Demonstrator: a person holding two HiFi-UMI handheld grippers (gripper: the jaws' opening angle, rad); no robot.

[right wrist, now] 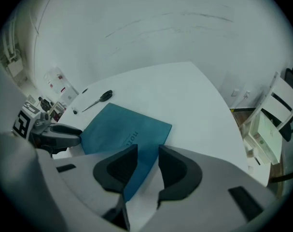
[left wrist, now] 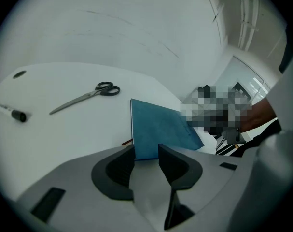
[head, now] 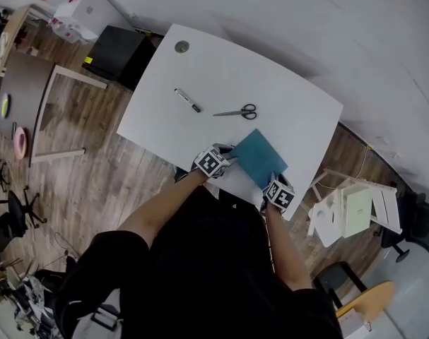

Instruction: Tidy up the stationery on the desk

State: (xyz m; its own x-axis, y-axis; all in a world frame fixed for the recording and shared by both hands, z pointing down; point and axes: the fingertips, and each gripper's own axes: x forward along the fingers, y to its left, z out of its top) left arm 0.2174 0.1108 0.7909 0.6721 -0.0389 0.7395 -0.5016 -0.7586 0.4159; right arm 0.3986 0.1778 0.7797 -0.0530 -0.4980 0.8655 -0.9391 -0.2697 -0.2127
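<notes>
**Early stage.** The teal notebook (head: 259,157) lies flat on the tabletop (head: 271,90) at the person's edge. The left gripper (left wrist: 146,151) and right gripper (right wrist: 147,151) each straddle a notebook corner with fingers partly apart, apparently clamping nothing. Beyond the notebook, the scissors (head: 237,111) and, farther still, the marker (head: 187,100) lie loose. Judged so, nothing is tidied yet.

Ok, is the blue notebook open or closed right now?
Closed: the notebook shows one unbroken teal cover with no pages spread, lying on the desk.
</notes>
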